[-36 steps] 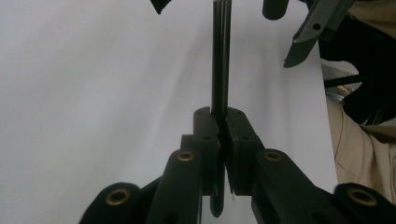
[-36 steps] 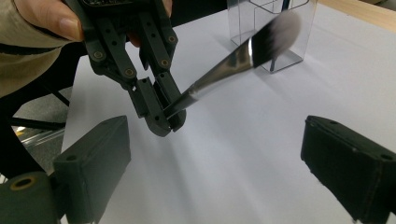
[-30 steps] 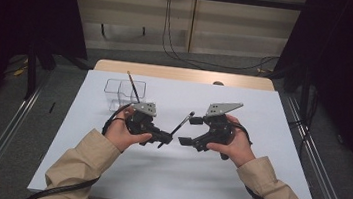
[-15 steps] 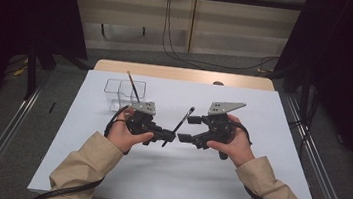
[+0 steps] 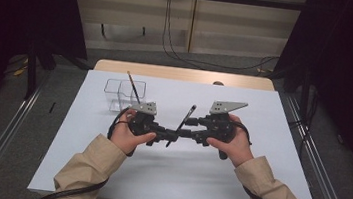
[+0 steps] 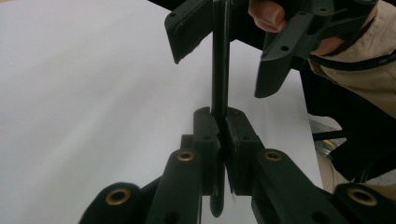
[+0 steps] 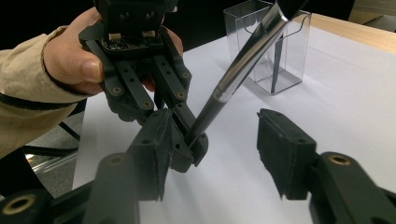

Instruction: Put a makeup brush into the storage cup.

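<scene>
Between the earlier frames and this one, the right gripper (image 5: 192, 130), at centre right of the high view, had just been closing its jaws around the pen (image 5: 182, 124) without yet pressing on it; both hands kept their places. At centre left, the left gripper (image 5: 168, 135) stayed clamped on the pen's lower part, its jaws drawn tight together on the dark barrel (image 6: 219, 70). From there the pen slanted up toward the upper right of the high view, above the white table (image 5: 255, 189). In the right gripper view, its shiny upper end (image 7: 252, 51) rose between the two parted black jaws. A clear plastic holder (image 5: 120, 94) stood at upper left, holding another pen (image 5: 133, 88).
</scene>
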Demonstrator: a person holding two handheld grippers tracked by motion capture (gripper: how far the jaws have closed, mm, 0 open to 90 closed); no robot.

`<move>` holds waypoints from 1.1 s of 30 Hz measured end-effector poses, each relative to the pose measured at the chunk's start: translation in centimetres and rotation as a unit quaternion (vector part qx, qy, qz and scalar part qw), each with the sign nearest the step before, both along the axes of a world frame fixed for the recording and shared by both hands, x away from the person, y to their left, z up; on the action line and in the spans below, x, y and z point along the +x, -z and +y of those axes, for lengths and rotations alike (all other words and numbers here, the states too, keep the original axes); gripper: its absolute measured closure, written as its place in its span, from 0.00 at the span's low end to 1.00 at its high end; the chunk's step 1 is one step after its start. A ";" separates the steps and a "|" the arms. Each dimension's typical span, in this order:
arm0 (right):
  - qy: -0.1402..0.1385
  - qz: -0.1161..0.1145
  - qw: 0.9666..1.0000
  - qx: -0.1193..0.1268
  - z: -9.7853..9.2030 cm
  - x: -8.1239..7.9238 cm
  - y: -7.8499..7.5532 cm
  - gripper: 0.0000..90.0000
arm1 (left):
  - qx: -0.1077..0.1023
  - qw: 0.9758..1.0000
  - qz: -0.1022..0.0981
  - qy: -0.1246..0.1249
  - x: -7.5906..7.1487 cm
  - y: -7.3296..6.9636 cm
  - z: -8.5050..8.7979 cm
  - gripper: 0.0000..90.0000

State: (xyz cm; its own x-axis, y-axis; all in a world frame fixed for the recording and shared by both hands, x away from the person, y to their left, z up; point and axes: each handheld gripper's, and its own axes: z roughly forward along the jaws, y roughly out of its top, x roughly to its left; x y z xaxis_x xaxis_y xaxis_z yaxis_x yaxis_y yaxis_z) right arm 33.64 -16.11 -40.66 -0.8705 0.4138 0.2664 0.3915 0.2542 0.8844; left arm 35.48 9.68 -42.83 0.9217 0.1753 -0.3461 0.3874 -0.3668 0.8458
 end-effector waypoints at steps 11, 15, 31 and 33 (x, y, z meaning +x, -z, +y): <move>0.007 0.010 1.000 0.024 -0.2 0.0 -0.1 0.81 | -0.005 1.000 0.001 -0.001 0.0 0.2 -0.4 0.94; 0.005 0.014 1.000 0.027 -0.1 0.0 -0.1 0.86 | -0.008 1.000 -0.001 0.000 0.0 0.3 -0.7 0.94; 0.003 0.035 0.998 0.047 -0.2 0.2 -0.2 0.93 | -0.008 1.000 -0.011 -0.002 0.0 0.3 -1.3 0.93; 0.004 0.036 0.998 0.049 -0.2 0.2 -0.2 0.93 | -0.009 1.000 -0.012 -0.003 -0.1 0.2 -1.3 0.93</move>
State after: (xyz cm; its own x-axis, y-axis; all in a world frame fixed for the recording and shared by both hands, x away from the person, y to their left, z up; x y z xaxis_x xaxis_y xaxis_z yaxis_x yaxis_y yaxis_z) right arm 33.85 -16.34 -40.45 -0.8445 0.3890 0.3680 0.4568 0.1648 0.8742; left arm 35.39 8.37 -43.07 0.9287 0.1738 -0.3275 0.3690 -0.3493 0.8613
